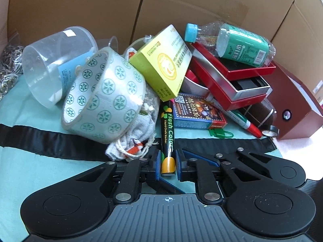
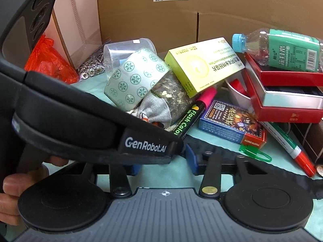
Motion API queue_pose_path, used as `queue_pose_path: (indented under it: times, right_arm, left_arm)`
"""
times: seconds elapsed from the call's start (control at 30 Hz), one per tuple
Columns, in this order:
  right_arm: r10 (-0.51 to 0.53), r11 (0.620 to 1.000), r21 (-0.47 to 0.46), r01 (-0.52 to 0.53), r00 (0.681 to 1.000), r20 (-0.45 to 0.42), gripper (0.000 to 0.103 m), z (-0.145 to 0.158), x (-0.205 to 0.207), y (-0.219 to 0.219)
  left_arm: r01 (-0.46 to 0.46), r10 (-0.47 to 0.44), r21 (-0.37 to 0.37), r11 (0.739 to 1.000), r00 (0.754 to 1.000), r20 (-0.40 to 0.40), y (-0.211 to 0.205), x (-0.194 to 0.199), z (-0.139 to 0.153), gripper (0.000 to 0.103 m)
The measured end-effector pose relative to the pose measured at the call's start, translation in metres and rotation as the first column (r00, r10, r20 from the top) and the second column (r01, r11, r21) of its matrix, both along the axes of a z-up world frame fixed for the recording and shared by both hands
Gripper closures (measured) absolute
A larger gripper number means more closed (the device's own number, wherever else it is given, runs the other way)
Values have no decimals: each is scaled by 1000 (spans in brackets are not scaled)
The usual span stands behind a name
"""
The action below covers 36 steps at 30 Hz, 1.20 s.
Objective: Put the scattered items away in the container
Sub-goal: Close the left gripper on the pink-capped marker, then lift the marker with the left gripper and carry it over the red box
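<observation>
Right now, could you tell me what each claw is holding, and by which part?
The left claw grips the Flash Color chalk marker at its orange rear end. The right claw is open, holding nothing.

Bottle [image 1: 238,42] atop stacked boxes [image 1: 238,80]

A pale teal cloth [image 1: 40,119] carries a tape roll [image 1: 105,92], card box [image 1: 198,111] and green clip [image 1: 221,134].
</observation>
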State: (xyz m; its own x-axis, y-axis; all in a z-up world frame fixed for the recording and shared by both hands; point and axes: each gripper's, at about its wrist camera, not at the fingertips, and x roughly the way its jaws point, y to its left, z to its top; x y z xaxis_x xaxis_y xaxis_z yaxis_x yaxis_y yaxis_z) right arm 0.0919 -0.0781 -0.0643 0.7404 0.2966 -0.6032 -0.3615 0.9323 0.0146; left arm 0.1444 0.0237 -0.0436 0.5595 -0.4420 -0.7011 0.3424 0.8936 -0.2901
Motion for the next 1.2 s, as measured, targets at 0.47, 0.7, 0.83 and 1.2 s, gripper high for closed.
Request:
queue_pose_path:
  times: [0.47,0.7,0.83,1.2]
  right_arm:
    - [22,1000,-7,-23,999,-37,74,8,-43,-38]
    - [60,998,11,-59,996,-71,81,12,-80,-69]
    - [70,997,20,-68,995,-72,85,12,-101,-82]
    - [74,996,52,-70,993,-96,84,17,-132,-103]
  left_arm:
    - [-74,72,-41,996,996,-60,-23,-45,-1,88]
    - [-91,83,-77,993,992,-97,-41,-87,0,86]
    - [-104,93,-93,990,989,-119,-51,-109,1,86]
    - [-160,152,-60,985,981,-118,-66,-136,8,59]
